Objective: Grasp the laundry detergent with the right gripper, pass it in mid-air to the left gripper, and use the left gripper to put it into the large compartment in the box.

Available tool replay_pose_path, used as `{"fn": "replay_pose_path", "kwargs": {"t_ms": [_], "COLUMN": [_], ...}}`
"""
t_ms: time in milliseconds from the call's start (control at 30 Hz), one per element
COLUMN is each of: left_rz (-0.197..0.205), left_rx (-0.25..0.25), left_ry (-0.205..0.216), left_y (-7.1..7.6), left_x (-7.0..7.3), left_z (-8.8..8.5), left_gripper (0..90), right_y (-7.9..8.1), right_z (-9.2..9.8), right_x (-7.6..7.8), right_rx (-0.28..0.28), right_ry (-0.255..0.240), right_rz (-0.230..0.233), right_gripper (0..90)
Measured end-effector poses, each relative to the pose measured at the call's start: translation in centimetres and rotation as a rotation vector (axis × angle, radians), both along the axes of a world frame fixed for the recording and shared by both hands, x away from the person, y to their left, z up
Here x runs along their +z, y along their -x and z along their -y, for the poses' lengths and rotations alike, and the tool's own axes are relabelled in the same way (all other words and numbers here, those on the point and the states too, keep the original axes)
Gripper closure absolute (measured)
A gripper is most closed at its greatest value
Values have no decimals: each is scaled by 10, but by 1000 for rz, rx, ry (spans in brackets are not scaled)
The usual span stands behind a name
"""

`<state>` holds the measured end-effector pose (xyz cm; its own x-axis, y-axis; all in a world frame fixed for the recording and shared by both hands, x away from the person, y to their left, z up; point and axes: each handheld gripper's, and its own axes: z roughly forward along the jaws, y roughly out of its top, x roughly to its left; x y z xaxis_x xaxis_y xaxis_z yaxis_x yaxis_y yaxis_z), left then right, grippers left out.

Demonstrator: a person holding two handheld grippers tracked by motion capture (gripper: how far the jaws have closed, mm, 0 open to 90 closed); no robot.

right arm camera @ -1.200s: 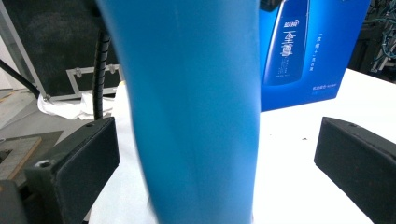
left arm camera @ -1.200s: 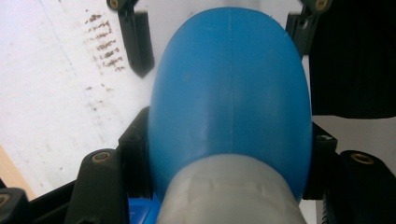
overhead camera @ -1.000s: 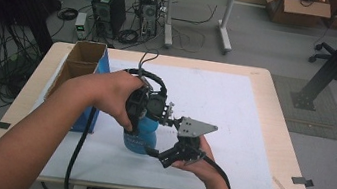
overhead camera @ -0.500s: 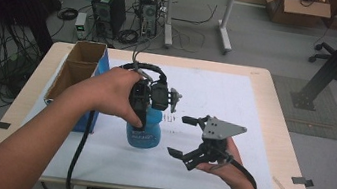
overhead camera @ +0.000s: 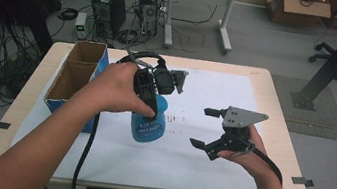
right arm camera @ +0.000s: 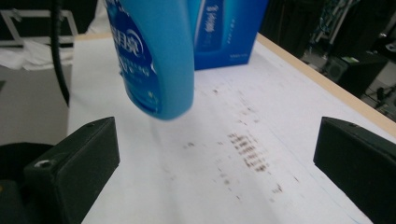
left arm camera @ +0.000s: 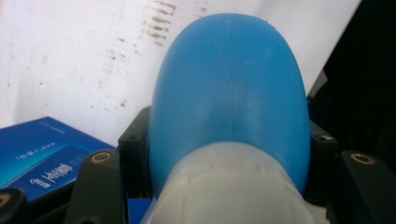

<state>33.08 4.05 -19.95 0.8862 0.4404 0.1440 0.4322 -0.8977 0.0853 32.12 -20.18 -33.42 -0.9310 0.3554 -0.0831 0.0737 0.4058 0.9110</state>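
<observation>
A blue detergent bottle [overhead camera: 149, 126] with a white neck hangs upright just above the white paper [overhead camera: 181, 162] near the table's middle. My left gripper [overhead camera: 150, 108] is shut on its upper part, held from above by the left hand. In the left gripper view the blue bottle [left arm camera: 229, 88] fills the space between the two jaws of the left gripper [left arm camera: 229, 142]. My right gripper [overhead camera: 200, 127] stands open a short way to the bottle's right, with nothing between its jaws. The right gripper view looks past the open right gripper [right arm camera: 217, 144] at the bottle's base [right arm camera: 159, 70], clear of the paper.
An open blue cardboard box [overhead camera: 75, 78] stands at the table's left side, close behind the bottle [right arm camera: 224, 28]. Brown stains [overhead camera: 180, 119] mark the paper. The wooden table's edge [overhead camera: 278, 121] runs to the right; cables, computers and desks stand on the floor beyond.
My right gripper has drawn away from the bottle's base to the right and slightly up. The left gripper has lifted the bottle a little.
</observation>
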Motion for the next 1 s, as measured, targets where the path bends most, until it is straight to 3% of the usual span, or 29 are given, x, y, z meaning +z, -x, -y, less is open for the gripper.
{"fn": "replay_pose_path", "kwargs": {"t_ms": [300,567,767,1000], "left_rz": [0,-27,-15,7], "left_rx": [99,205,291,401], "left_ry": [64,61,84,124], "left_y": [-4,-9,-13,-13], "left_x": [6,19,31,54], "left_z": [-6,-16,-30,-52], "left_gripper": [381,381,381,381], "right_y": [-15,-30,-38,-43], "right_z": [8,4,0,2], "right_x": [4,14,20,21], "right_rx": [3,35,82,127], "right_ry": [152,334,462,575], "right_rz": [-6,-39,-78,-137], "right_gripper": [6,15,22,25]}}
